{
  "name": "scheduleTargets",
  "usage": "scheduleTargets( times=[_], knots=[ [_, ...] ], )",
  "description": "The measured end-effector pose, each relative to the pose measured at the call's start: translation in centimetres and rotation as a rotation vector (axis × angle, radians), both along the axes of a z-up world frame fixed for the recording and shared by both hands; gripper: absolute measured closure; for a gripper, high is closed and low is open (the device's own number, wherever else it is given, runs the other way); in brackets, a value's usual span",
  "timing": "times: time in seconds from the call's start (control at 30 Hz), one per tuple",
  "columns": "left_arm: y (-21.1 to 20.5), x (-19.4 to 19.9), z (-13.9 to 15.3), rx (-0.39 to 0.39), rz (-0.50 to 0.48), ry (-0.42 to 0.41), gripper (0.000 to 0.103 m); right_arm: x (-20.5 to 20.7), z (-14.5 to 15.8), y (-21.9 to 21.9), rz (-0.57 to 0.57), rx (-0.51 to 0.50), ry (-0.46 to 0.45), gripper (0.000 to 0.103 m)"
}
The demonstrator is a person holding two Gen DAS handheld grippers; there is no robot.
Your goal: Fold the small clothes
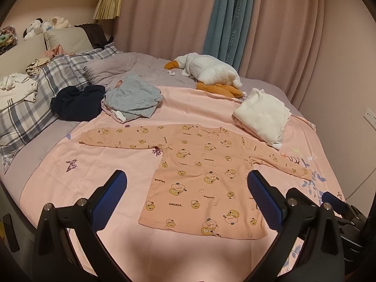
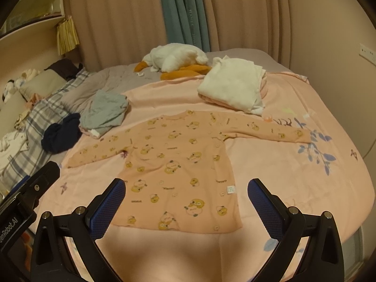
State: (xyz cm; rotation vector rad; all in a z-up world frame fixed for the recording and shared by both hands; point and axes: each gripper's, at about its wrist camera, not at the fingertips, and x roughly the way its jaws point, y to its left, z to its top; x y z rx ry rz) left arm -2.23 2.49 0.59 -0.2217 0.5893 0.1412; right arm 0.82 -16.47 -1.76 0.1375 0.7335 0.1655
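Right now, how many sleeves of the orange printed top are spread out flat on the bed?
2. The top lies flat: one sleeve stretches toward the pillows and dark garment, the other sleeve toward the folded white pile. Neither is folded in.

we see a peach-pink shirt (image 1: 199, 171) printed with yellow-brown ducks and dark lettering, on a paler pink sheet (image 1: 105, 164) with blue leaves and a purple butterfly. our grippers' fingers (image 1: 110, 202) are black with blue pads. the plush goose (image 1: 206, 70) is white with orange beak and feet, beside a cream folded cloth (image 2: 230, 84). grey garment (image 1: 134, 96), navy garment (image 1: 77, 103), grey-white plaid pillow (image 1: 30, 108), pink and teal curtains (image 1: 223, 16).
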Motion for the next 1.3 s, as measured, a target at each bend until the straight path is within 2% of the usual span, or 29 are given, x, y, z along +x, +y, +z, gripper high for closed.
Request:
scheduleTargets(
  times=[0.93, 1.03, 1.17, 1.3],
  knots=[
    [0.4, 1.2, -1.4, -0.043, -0.038, 0.025, 0.001, 1.0, -1.2, -0.2, 0.006, 0.017, 0.035, 0.0],
    [1.0, 2.3, -1.5, -0.074, -0.058, 0.001, 0.001, 1.4, -1.5, -0.4, 0.004, 0.021, 0.046, 0.0],
    [2.1, 4.9, -1.9, -0.168, -0.088, -0.013, 0.001, 2.3, -2.0, -0.9, -0.008, 0.022, 0.063, 0.0],
    [2.9, 8.4, -3.3, -0.188, -0.083, 0.01, 0.001, 3.4, -2.7, -1.4, -0.033, 0.012, 0.076, 0.0]
  ],
)
